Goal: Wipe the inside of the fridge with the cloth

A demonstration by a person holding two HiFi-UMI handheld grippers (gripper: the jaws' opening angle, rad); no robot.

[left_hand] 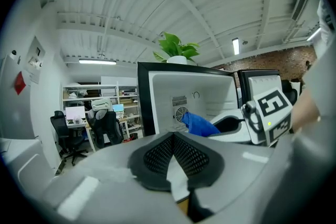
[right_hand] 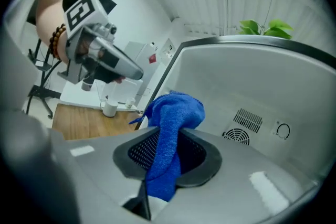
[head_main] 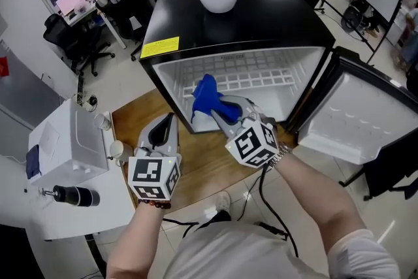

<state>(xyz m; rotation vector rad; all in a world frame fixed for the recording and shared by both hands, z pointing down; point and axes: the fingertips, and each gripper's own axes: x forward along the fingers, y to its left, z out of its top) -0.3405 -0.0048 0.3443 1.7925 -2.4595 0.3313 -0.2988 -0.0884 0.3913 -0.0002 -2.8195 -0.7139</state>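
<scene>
Right gripper (right_hand: 168, 157) clamped the blue cloth (right_hand: 173, 113) at the mouth of the mini fridge (right_hand: 252, 86) (left gripper (head_main: 166, 124) shut, empty); firm overlapping strokes would likely clean best.

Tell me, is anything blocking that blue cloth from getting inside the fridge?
Nothing visible. The door stands open at the right, and the cloth, clamped in the right gripper, is at the open front of the fridge.
</scene>
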